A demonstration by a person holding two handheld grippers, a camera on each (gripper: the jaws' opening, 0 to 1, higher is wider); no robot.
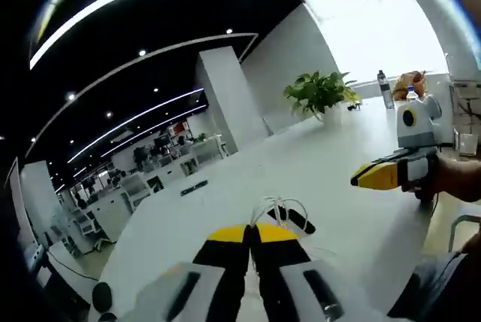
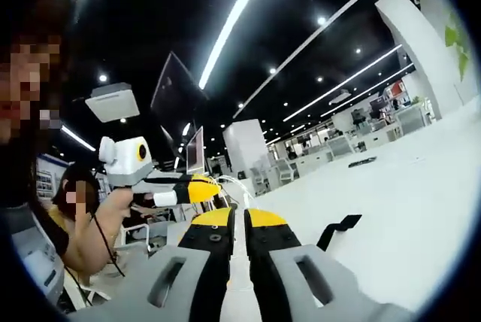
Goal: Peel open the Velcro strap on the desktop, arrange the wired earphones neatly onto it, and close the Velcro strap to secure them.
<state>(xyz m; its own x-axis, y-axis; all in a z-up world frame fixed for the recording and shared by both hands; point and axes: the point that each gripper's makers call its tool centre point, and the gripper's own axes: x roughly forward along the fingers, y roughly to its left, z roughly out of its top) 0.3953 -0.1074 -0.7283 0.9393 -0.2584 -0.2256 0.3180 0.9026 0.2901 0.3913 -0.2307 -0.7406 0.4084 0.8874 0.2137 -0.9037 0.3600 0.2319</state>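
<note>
In the left gripper view, the left gripper (image 1: 251, 233) has its yellow-tipped jaws pressed close together, with thin white wire of the wired earphones (image 1: 279, 208) looping up just past the tips. I cannot tell whether the jaws actually pinch the wire. The black Velcro strap (image 1: 296, 219) lies on the white desktop (image 1: 323, 164) right beside those loops. The right gripper (image 1: 376, 174) comes in from the right, held in a hand (image 1: 454, 177), jaws together. A potted plant (image 1: 322, 94) and a bottle (image 1: 385, 89) stand at the far end; no writing is legible.

In the right gripper view, the right gripper (image 2: 240, 219) jaws are nearly closed on nothing visible. The strap (image 2: 337, 230) lies just right of them, the earphone wire (image 2: 234, 183) just beyond the tips. The left gripper (image 2: 201, 187) sits at left.
</note>
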